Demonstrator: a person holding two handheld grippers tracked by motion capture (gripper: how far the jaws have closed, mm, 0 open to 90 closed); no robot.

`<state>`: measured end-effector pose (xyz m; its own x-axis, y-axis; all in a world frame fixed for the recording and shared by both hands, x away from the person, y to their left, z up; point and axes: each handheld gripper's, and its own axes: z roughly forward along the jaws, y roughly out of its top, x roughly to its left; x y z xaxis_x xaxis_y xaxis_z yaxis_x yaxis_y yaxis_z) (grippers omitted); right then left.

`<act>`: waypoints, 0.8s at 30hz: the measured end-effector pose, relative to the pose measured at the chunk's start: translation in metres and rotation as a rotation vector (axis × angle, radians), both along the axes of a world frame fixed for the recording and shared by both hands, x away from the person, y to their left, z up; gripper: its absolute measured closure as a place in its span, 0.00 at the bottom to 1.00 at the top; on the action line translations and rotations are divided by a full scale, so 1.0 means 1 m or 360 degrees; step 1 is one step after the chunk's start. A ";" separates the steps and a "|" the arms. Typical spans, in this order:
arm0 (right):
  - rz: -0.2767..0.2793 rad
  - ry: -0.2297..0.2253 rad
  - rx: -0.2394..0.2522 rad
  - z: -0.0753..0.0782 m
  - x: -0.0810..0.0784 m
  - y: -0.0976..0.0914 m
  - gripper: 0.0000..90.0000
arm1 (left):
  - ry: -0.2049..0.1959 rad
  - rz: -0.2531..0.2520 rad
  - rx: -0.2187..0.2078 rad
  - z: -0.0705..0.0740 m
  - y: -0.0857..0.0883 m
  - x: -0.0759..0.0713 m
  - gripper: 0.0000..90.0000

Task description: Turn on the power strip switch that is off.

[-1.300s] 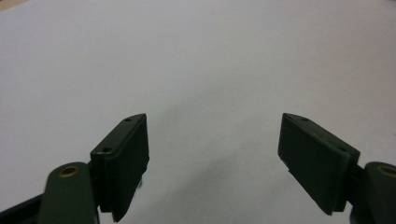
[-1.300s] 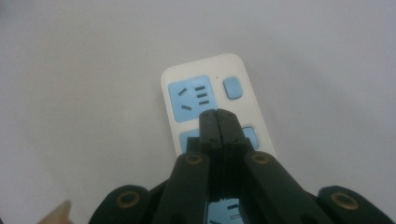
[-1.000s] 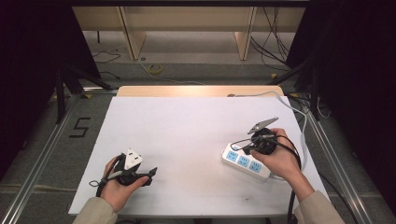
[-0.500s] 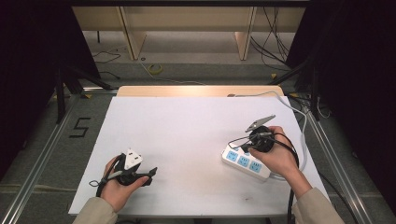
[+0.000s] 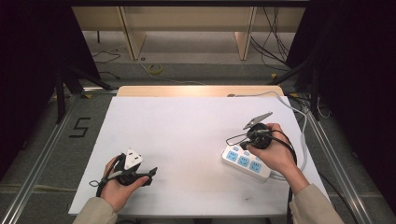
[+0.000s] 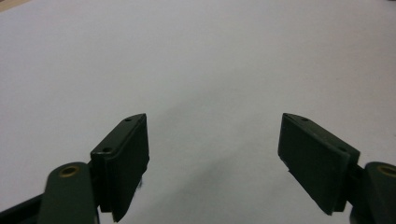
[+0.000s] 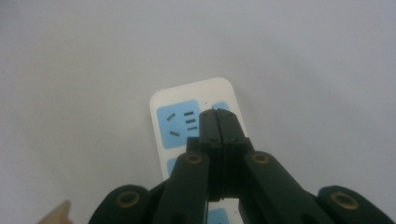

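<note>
Power strip (image 5: 246, 160) lies on the white table (image 5: 187, 126) under the right gripper (image 7: 218, 122), jaws pressed together over its end; left gripper (image 6: 212, 154) rests spread apart

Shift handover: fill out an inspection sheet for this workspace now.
Surface: white table top, bare wood strip at far edge.
Job's things: white power strip with blue sockets, flat near the right edge.
Clutter: nothing seen.
Grippers: left gripper open, nothing between its jaws; right gripper shut, tips over the strip's end button.
Cables: white cord runs from the strip off the far right side.
Surroundings: floor cables, wooden legs, a "5" floor mark.
</note>
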<state>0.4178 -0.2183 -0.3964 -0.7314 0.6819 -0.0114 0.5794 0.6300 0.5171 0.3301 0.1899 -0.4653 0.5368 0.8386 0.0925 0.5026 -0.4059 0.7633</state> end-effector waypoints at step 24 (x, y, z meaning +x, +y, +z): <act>-0.0006 0.0017 -0.0022 -0.003 0.013 0.005 1.00 | -0.0007 -0.0003 -0.0001 0.001 0.000 0.000 0.27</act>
<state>0.4304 -0.2131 -0.3994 -0.7289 0.6845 -0.0130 0.5874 0.6350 0.5018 0.3304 0.1896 -0.4645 0.5381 0.8376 0.0944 0.4985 -0.4066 0.7657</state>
